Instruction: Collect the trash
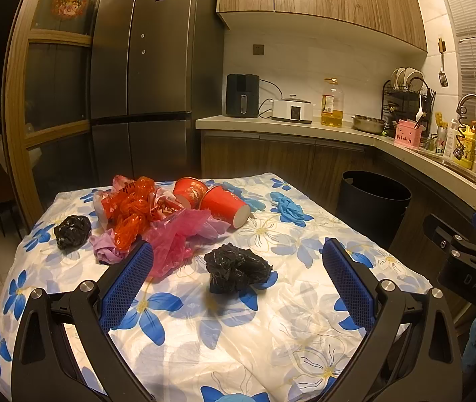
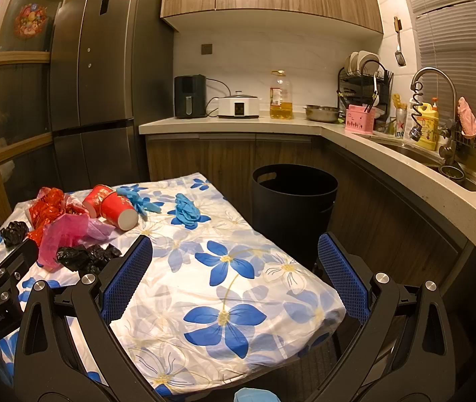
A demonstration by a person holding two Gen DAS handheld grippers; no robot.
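Both claws wide, empty: left gripper (image 1: 238,268), right gripper (image 2: 234,261) over floral tablecloth (image 2: 238,288). Black bag (image 1: 238,268), pink bag (image 1: 177,238), red cups (image 1: 211,197), blue gloves (image 2: 186,214) toward cloth's far edge; bin (image 2: 293,201) off its right edge.

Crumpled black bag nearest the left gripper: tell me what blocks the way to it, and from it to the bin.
Nothing visible blocks either leg. The left gripper is open with the black bag lying straight ahead between its fingers; the pink plastic lies off to its left. Toward the black bin, only bare tablecloth lies between.
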